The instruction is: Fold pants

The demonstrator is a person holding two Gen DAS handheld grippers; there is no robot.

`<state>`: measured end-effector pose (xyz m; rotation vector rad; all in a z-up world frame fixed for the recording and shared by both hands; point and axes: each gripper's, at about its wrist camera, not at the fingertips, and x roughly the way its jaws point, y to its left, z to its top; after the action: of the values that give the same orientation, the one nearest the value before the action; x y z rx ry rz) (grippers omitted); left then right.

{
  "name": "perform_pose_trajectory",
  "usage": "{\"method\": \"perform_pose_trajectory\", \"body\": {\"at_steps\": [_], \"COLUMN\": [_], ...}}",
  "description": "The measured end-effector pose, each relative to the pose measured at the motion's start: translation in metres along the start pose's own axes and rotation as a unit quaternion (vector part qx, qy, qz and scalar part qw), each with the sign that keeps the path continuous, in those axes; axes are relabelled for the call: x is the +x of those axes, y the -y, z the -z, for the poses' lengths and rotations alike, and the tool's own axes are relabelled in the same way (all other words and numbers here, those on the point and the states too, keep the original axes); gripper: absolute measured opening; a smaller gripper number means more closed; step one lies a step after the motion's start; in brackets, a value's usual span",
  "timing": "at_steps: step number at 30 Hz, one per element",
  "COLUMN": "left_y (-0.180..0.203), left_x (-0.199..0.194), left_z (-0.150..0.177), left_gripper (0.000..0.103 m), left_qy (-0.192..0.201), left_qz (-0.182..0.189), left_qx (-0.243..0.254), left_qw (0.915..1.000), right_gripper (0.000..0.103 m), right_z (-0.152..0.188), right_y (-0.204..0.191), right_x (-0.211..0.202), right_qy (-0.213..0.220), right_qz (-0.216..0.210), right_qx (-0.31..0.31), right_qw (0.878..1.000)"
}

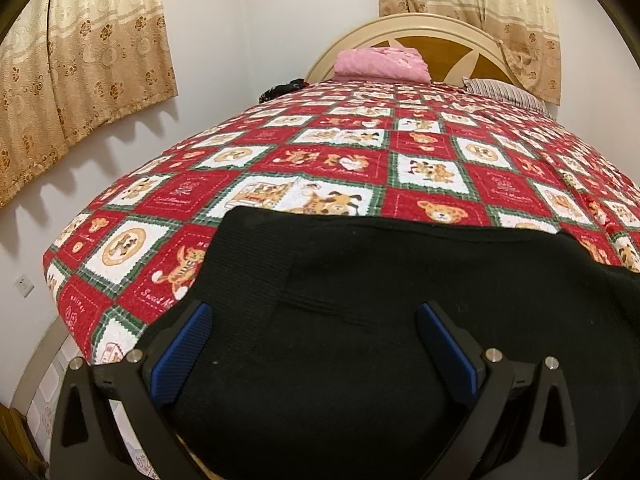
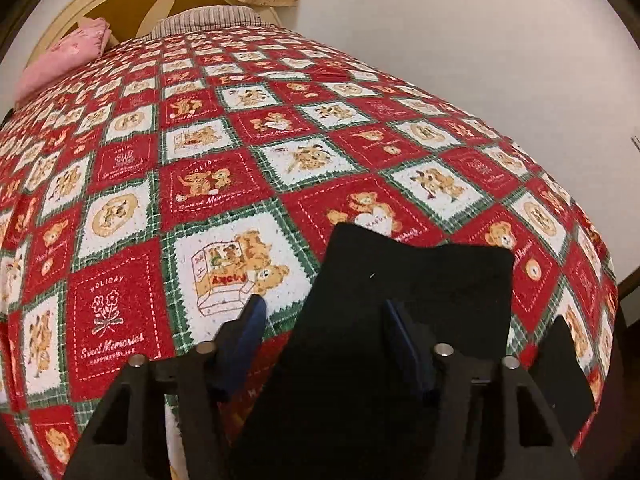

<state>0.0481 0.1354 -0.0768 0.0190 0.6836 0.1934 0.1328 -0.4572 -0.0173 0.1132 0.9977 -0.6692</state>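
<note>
Tongs [image 1: 312, 344] spread — black pants [image 1: 380, 280] beneath.

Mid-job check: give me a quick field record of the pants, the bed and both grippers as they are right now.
garment: black pants lying on the quilt, near the bed's near edge
surface: red, white and green teddy-bear quilt covering the bed
left gripper: open, blue-padded fingers spread over the pants, not clamped
right gripper: open, over a pant leg end, no pinch visible
far end: pink folded cloth and striped pillow by the headboard
fold status: no fold clearly completed
</note>
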Motion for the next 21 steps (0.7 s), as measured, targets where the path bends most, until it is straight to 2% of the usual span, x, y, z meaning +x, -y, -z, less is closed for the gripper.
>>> {"method": "perform_pose_trajectory", "body": {"at_steps": [1, 3, 4, 6, 9, 10, 14, 18, 19, 21], "left_y": [0.0, 0.0, 0.0, 0.0, 0.0, 0.0, 0.0, 0.0, 0.0, 0.001], "left_x": [0.0, 0.0, 0.0, 0.0, 0.0, 0.0, 0.0, 0.0, 0.0, 0.001], "left_z": [0.0, 0.0, 0.0, 0.0, 0.0, 0.0, 0.0, -0.001, -0.001, -0.001], "left_gripper": [0.103, 0.103, 0.103, 0.103, 0.103, 0.103, 0.103, 0.103, 0.103, 0.103], "left_qy": [0.0, 0.0, 0.001, 0.001, 0.001, 0.0, 0.0, 0.0, 0.0, 0.0], "left_qz": [0.0, 0.0, 0.0, 0.0, 0.0, 0.0, -0.001, -0.004, -0.004, -0.004], "left_qx": [0.0, 0.0, 0.0, 0.0, 0.0, 0.0, -0.001, -0.003, -0.003, -0.003], "left_qw": [1.0, 1.0, 1.0, 1.0, 1.0, 1.0, 1.0, 1.0, 1.0, 1.0], "right_gripper": [0.04, 0.011, 0.008, 0.006, 0.006, 0.006, 0.006, 0.006, 0.006, 0.006], "right_z": [0.003, 0.001, -0.001, -0.002, 0.003, 0.008, 0.04, 0.083, 0.099, 0.122], "right_y": [-0.001, 0.001, 0.002, 0.01, 0.045, 0.062, 0.116, 0.167, 0.181, 0.195], "right_x": [-0.001, -0.004, -0.004, -0.003, -0.028, -0.046, -0.096, -0.112, -0.113, -0.109], "right_qy": [0.0, -0.004, -0.005, -0.005, 0.027, 0.058, 0.134, 0.16, 0.169, 0.172], "right_qz": [-0.002, -0.009, -0.012, -0.031, -0.102, -0.135, -0.19, -0.218, -0.234, -0.235], "right_qx": [-0.006, -0.013, -0.013, 0.004, 0.059, 0.076, 0.131, 0.201, 0.217, 0.235], "right_qw": [1.0, 1.0, 1.0, 0.999, 0.993, 0.986, 0.964, 0.941, 0.933, 0.927]}}
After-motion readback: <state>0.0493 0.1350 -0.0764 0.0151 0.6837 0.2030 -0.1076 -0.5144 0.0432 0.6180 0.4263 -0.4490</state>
